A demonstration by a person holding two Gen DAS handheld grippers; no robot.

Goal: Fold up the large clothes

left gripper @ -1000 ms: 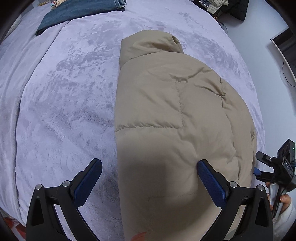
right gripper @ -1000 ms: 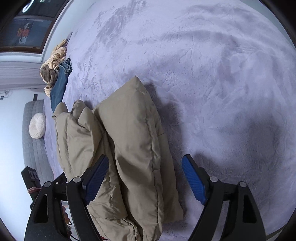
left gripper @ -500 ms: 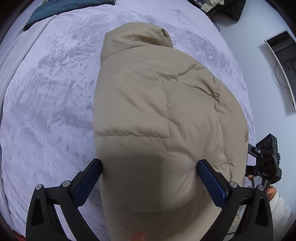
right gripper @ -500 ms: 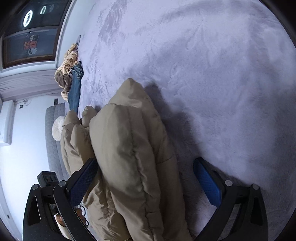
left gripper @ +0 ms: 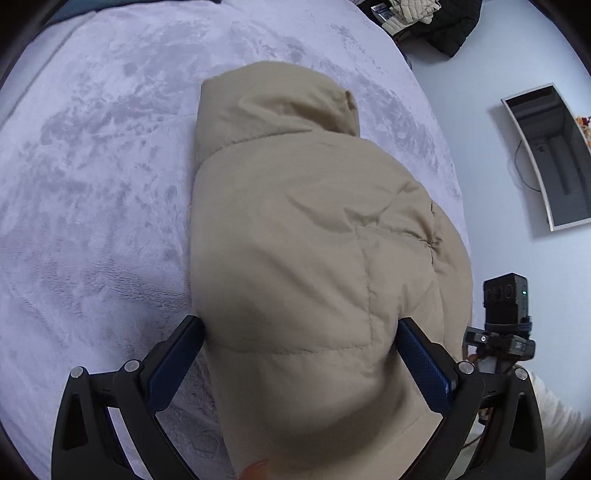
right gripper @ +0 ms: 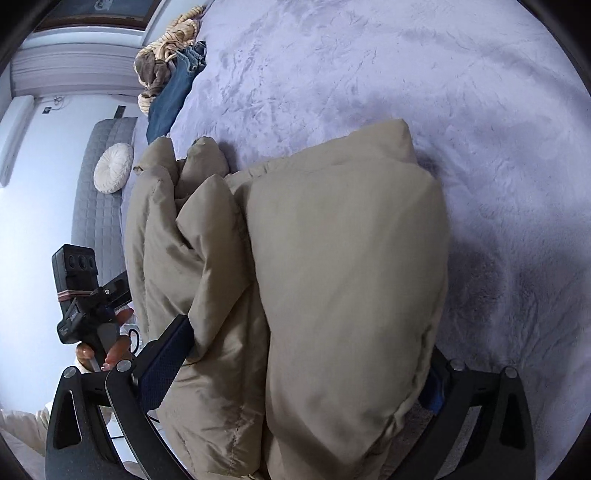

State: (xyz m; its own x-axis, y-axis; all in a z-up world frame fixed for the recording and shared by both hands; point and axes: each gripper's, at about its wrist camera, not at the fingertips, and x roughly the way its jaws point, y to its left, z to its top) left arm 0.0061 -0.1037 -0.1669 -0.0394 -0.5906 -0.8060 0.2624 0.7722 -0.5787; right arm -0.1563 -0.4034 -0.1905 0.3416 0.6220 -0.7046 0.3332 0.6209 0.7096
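Observation:
A beige puffer jacket lies folded in a thick bundle on the lilac bed cover, hood end pointing away. My left gripper is open wide, its blue pads on either side of the jacket's near end. In the right wrist view the same jacket shows as stacked folds, and my right gripper is open wide around its near end. The right pad is mostly hidden behind the fabric. Each view shows the other gripper beside the bundle, at the bed's edge.
Blue jeans and a tan knitted garment lie at the far end of the bed. A grey sofa with a round white cushion stands beyond the bed. Dark clothes lie on the floor, and a monitor is nearby.
Both grippers have moved forward onto the jacket, so its near end now sits between their open fingers. The jacket fills more of both views.

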